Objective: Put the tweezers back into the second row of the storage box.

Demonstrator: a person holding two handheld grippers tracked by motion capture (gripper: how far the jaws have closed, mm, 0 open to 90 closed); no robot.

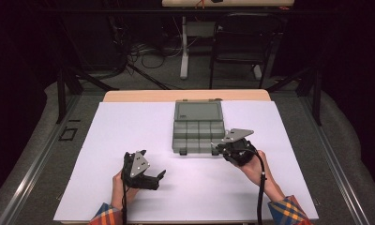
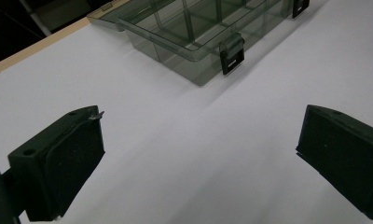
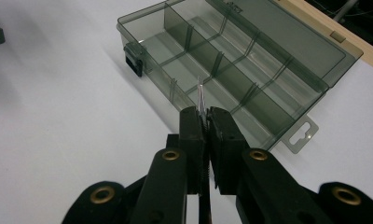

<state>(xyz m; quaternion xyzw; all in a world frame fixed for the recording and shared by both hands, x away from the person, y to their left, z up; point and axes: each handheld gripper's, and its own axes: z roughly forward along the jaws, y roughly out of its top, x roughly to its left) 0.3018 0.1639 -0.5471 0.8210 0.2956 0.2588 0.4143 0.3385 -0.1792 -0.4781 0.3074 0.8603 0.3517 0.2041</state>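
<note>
White counter (image 1: 129, 131), dark room behind. Right gripper (image 3: 203, 112) pinching small screw (image 3: 201, 95) over open box (image 1: 198, 132), near-edge compartment. Left gripper (image 1: 150, 180) spread, idle. Advice: lower tip inside dividers before release.

I'm seeing the smoky clear compartment box (image 1: 198, 131) lying open in the table's middle, lid flat toward the far side, a thin silvery screw (image 3: 201, 95) sticking up at its near right edge.
</note>
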